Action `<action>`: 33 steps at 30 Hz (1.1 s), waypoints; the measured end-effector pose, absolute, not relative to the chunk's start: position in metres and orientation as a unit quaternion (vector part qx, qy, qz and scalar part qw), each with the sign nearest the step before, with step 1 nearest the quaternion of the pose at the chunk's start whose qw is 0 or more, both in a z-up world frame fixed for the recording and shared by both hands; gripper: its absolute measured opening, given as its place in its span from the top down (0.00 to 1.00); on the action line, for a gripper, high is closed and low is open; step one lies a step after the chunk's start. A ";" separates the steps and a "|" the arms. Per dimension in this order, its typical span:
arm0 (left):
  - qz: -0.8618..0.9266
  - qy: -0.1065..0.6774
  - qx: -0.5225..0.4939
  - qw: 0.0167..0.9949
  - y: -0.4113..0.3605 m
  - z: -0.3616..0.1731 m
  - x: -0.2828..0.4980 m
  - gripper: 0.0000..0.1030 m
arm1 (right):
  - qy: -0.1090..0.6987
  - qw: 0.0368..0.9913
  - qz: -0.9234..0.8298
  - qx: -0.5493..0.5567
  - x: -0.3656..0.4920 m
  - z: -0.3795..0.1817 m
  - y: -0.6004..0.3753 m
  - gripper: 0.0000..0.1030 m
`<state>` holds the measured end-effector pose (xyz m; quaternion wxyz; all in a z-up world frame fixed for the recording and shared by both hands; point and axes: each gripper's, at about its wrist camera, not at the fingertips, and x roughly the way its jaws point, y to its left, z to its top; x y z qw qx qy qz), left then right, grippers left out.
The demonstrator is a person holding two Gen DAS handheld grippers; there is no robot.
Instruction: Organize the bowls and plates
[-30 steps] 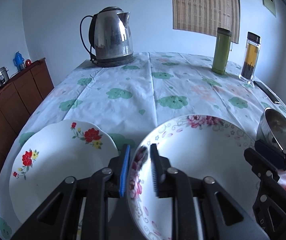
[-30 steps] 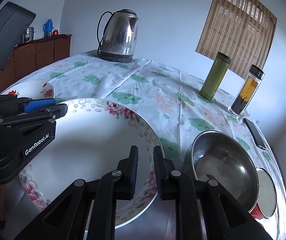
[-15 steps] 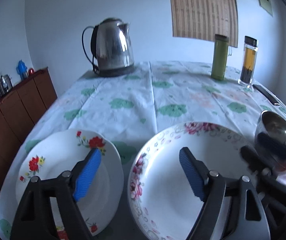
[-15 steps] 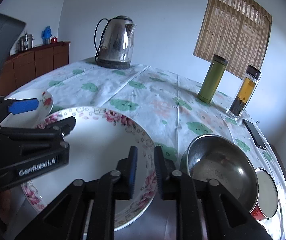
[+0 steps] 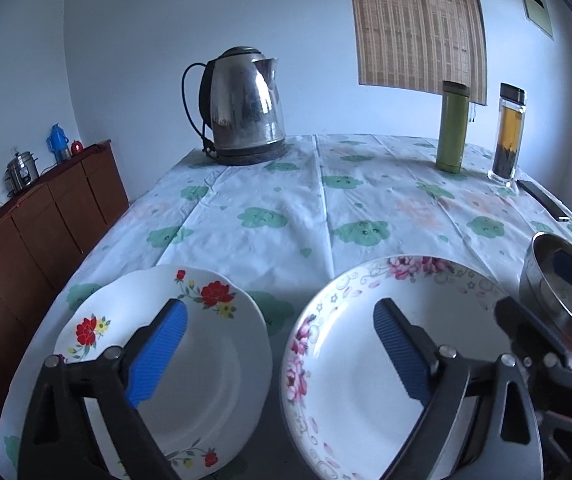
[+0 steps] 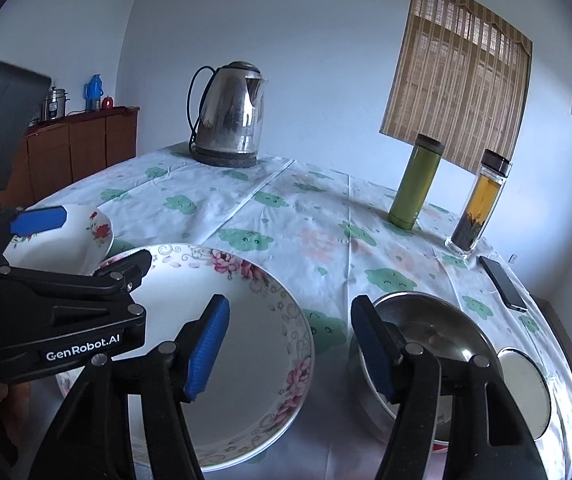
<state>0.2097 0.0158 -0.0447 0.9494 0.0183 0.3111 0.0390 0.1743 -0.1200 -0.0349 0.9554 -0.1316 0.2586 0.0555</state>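
Note:
A large white plate with pink flowers (image 5: 350,360) lies on the table near the front edge; it also shows in the right wrist view (image 6: 254,332). A smaller white plate with red flowers (image 5: 206,360) lies to its left, also in the right wrist view (image 6: 82,236). A steel bowl (image 6: 438,344) sits to the right of the large plate, also in the left wrist view (image 5: 558,280). My left gripper (image 5: 278,356) is open above the gap between the two plates. My right gripper (image 6: 290,344) is open, straddling the gap between the large plate and the bowl.
A steel kettle (image 5: 242,104) stands at the far side of the table. A green flask (image 5: 452,126), a glass tea bottle (image 5: 508,132) and a phone (image 5: 542,200) are at the far right. A round lid (image 6: 522,392) lies beside the bowl. A wooden sideboard (image 5: 26,232) stands left.
Both grippers were shut on the large plate's rim. The left opened first, then the right; both have let go and drawn back a little. The plate lies on the table.

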 end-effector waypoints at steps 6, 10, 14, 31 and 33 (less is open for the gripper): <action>0.033 0.334 -0.012 0.942 0.029 -0.042 0.208 0.07 | 0.246 0.961 0.072 -0.104 0.170 -0.028 -0.126 0.36; 0.054 0.329 -0.028 0.942 0.053 -0.032 0.199 0.07 | 0.248 0.961 0.094 -0.084 0.170 -0.027 -0.125 0.36; 0.073 0.330 -0.037 0.940 0.080 -0.027 0.194 0.07 | 0.246 0.960 0.103 -0.088 0.168 -0.030 -0.120 0.36; 0.148 0.376 -0.085 0.911 0.172 -0.052 0.194 0.27 | 0.253 0.956 0.137 -0.055 0.167 -0.027 -0.114 0.36; 0.143 0.383 -0.095 0.908 0.175 -0.058 0.192 0.28 | 0.257 0.954 0.142 -0.062 0.166 -0.028 -0.109 0.36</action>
